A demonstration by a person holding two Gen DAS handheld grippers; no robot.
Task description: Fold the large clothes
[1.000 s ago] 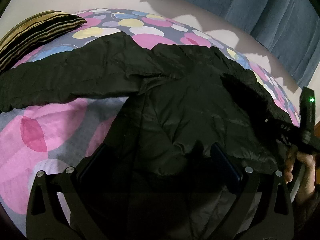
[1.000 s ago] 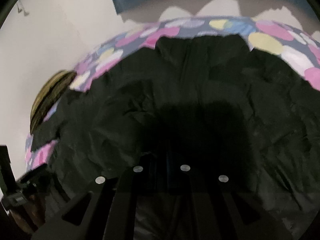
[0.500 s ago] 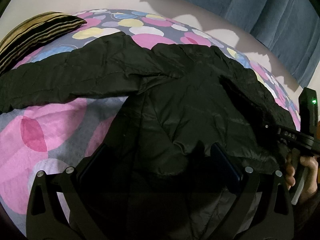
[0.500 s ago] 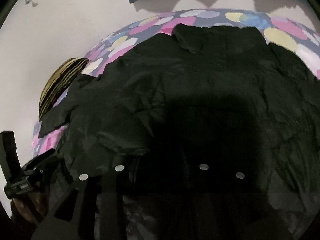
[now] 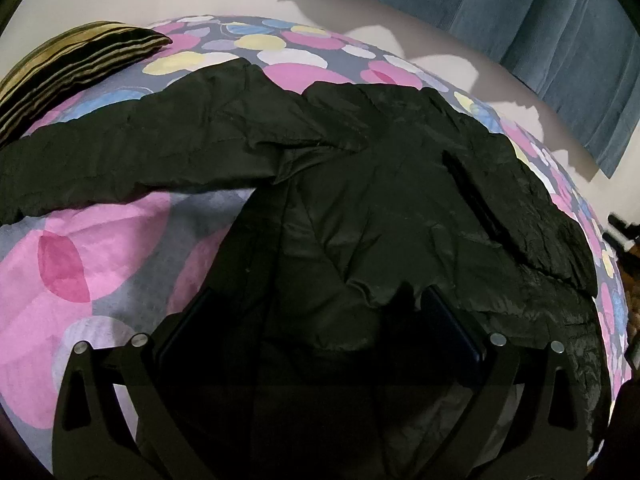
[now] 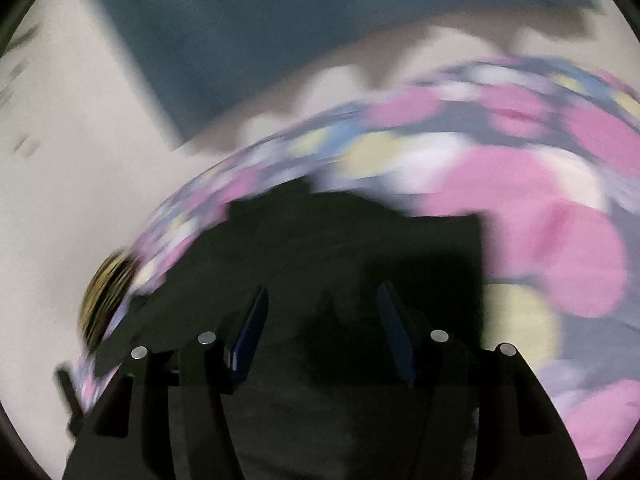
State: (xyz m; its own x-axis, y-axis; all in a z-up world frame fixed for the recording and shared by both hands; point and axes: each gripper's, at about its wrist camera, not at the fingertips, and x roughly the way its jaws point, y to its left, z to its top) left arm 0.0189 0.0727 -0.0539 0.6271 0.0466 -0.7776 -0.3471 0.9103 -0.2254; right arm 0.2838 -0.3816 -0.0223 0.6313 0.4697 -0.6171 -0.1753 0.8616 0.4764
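Note:
A large black puffer jacket (image 5: 380, 200) lies spread on a bed. One sleeve (image 5: 120, 160) stretches away to the left, and a folded-over flap lies along the jacket's right side. My left gripper (image 5: 320, 328) stands wide open at the near hem, with bunched jacket fabric lying between its fingers. The right wrist view is blurred by motion. There my right gripper (image 6: 324, 328) hovers over the jacket (image 6: 340, 248), its jaws opening with nothing between them.
A blanket (image 5: 100, 260) with pink, yellow and blue circles covers the bed and shows to the right of the jacket (image 6: 560, 240). A striped pillow (image 5: 72, 60) lies at the far left corner. A white wall and a blue curtain (image 5: 520, 20) stand behind the bed.
My right gripper has let go of the jacket, opened, and swung away to the right, almost out of the left wrist view. The right flap now lies flat. The left gripper has stayed put.

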